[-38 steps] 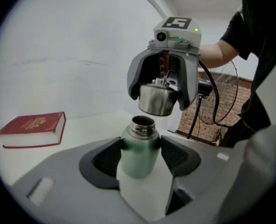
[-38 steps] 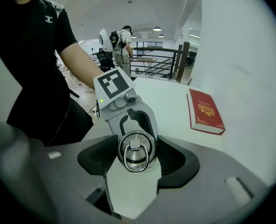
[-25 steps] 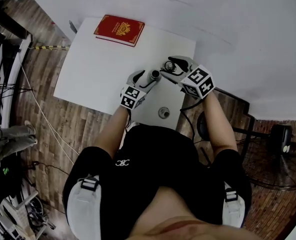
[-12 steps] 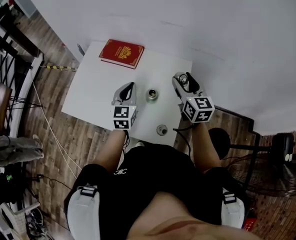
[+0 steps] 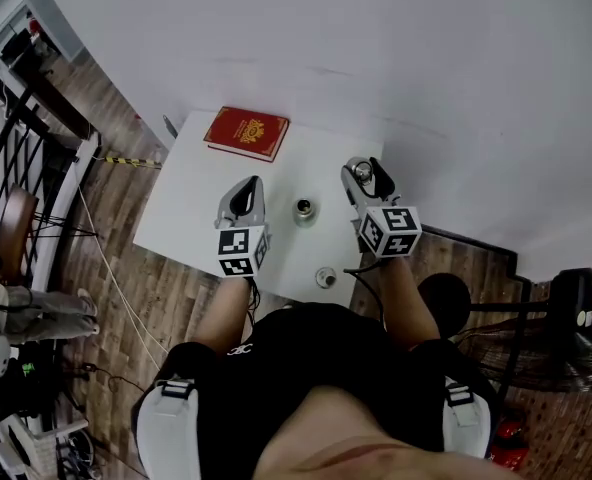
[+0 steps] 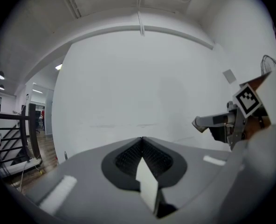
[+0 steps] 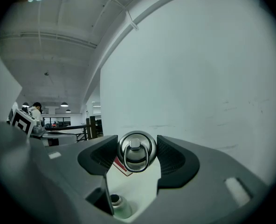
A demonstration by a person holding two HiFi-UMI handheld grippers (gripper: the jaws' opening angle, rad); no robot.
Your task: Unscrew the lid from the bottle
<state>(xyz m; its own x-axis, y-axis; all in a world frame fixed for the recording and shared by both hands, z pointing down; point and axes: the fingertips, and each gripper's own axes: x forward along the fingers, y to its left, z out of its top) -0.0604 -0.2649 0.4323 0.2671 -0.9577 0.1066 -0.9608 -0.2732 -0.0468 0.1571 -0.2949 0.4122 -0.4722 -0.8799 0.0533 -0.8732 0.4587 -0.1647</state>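
The metal bottle (image 5: 303, 209) stands upright and uncapped in the middle of the white table (image 5: 191, 218); it also shows low in the right gripper view as the bottle (image 7: 115, 205). My right gripper (image 5: 369, 172) hovers to the right of it, shut on the round metal lid (image 5: 367, 177). The lid (image 7: 136, 151), with its ring handle facing the camera, sits pinched between the right gripper (image 7: 136, 154) pads. My left gripper (image 5: 245, 192) is raised to the left of the bottle, apart from it. The left gripper (image 6: 142, 143) is shut with nothing between its jaws.
A red book (image 5: 246, 132) lies at the table's far edge. A small round metal piece (image 5: 325, 277) rests near the front edge. Wooden floor surrounds the table, a white wall lies behind it, and a fan (image 5: 561, 313) stands at the right.
Both grippers were on the bottle a second ago. The left one let it go and shut empty; the bottle now stands alone. The right gripper drew away to the right with the lid.
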